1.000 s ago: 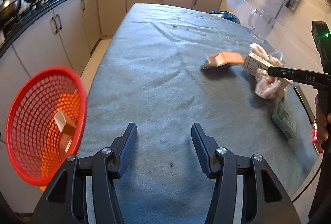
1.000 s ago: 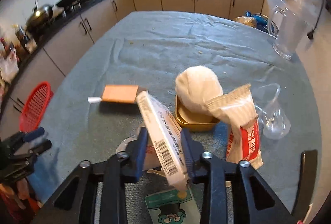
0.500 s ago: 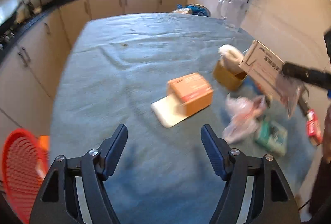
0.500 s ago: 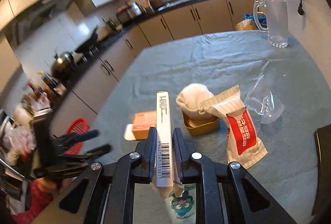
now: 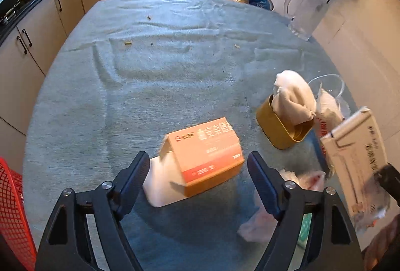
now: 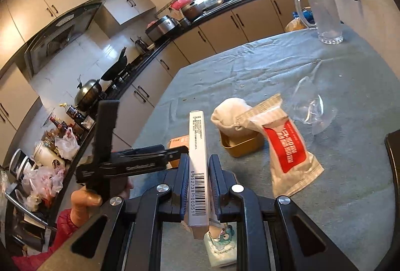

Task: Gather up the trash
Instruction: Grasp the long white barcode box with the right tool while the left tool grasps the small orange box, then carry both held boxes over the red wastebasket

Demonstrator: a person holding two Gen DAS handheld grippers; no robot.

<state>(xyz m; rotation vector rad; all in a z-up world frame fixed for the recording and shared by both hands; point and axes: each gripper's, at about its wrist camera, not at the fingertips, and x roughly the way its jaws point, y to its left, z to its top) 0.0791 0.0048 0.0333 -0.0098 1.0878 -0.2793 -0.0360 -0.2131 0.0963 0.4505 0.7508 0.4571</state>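
Observation:
My left gripper (image 5: pixel 198 168) is open, its fingers on either side of an orange carton (image 5: pixel 206 153) that lies on the grey tablecloth with a white insert (image 5: pixel 160 186) sticking out. My right gripper (image 6: pixel 198 168) is shut on a flat white box (image 6: pixel 198 163) with a barcode, held up above the table; the box also shows at the right edge of the left wrist view (image 5: pixel 357 156). The red basket (image 5: pixel 12 216) is at the lower left edge, beside the table.
A gold tin (image 5: pixel 282 128) with a white wad (image 5: pixel 292 95) stands right of the carton. A red-and-white snack bag (image 6: pixel 285 148), clear plastic (image 6: pixel 310 105), a green tissue pack (image 6: pixel 221 248) and a glass jug (image 6: pixel 325 15) are on the table. Kitchen counters run along the left and back.
My left gripper has swung away from the basket and closed in on the orange carton. My right gripper has lifted the white box and turned it edge-on.

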